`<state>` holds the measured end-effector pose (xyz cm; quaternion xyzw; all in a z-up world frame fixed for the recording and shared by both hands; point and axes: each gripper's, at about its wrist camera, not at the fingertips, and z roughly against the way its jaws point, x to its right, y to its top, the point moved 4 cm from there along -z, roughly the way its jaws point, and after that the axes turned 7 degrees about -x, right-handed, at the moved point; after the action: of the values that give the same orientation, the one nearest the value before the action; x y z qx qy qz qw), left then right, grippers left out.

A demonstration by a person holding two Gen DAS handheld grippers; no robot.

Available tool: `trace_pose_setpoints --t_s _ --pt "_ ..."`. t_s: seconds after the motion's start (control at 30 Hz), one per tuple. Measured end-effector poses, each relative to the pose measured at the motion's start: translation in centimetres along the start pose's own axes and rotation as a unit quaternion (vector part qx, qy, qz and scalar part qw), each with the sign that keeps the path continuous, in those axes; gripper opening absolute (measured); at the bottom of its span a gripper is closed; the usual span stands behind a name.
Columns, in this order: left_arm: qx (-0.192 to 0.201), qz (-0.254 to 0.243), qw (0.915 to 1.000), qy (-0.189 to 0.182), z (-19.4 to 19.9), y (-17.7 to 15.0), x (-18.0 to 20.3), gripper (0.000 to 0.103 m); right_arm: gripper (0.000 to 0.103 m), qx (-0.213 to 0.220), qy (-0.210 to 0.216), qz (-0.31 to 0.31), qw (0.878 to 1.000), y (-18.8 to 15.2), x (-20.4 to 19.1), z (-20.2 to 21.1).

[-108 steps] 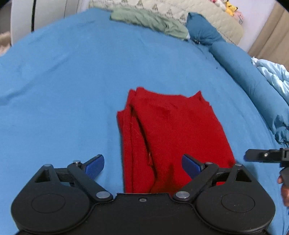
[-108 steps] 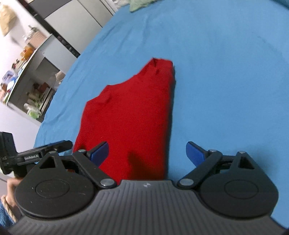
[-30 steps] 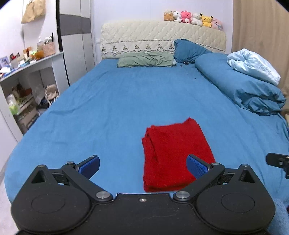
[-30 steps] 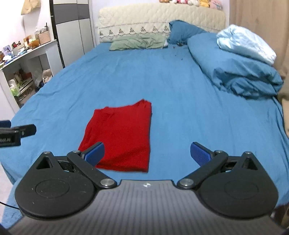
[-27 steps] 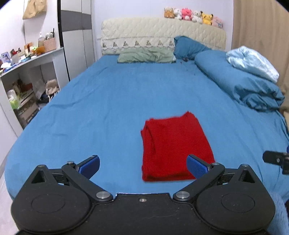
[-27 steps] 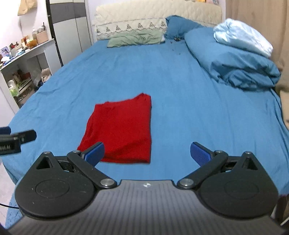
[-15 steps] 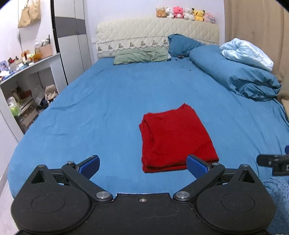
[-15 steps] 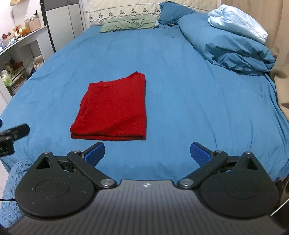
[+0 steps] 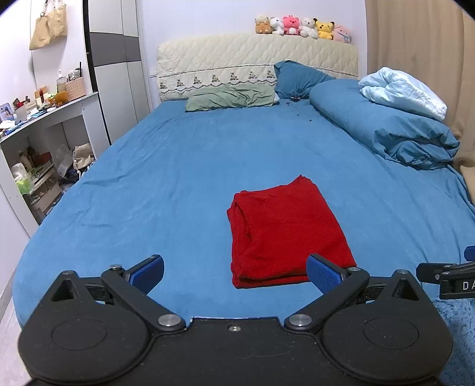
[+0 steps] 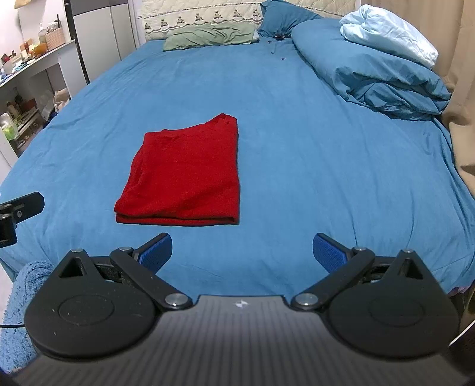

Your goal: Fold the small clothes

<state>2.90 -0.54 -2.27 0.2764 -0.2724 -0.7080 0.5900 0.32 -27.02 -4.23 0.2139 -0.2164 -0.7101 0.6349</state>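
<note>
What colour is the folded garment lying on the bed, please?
The folded garment is plain red, clearest in the right wrist view.

Both wrist views: set back at bed [image 9: 178, 166] foot, faced 12 o'clock toward headboard [image 9: 255, 56]; shared folded red garment [image 9: 285, 228] [image 10: 187, 172].

Shelf clutter [image 9: 32, 181] too small to ID; plush toys [image 9: 302, 26] likewise.

Folded red garment [image 10: 184, 175] on blue bedsheet [image 10: 311, 166]
</note>
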Motion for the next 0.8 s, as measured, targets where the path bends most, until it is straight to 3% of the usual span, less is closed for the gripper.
trace_pose_setpoints --t_s 0.8 --pt "0.004 0.004 1.0000 0.001 0.19 0.21 -0.29 0.103 0.103 -0.002 0.001 0.001 1.000 -0.06 0.12 0.01"
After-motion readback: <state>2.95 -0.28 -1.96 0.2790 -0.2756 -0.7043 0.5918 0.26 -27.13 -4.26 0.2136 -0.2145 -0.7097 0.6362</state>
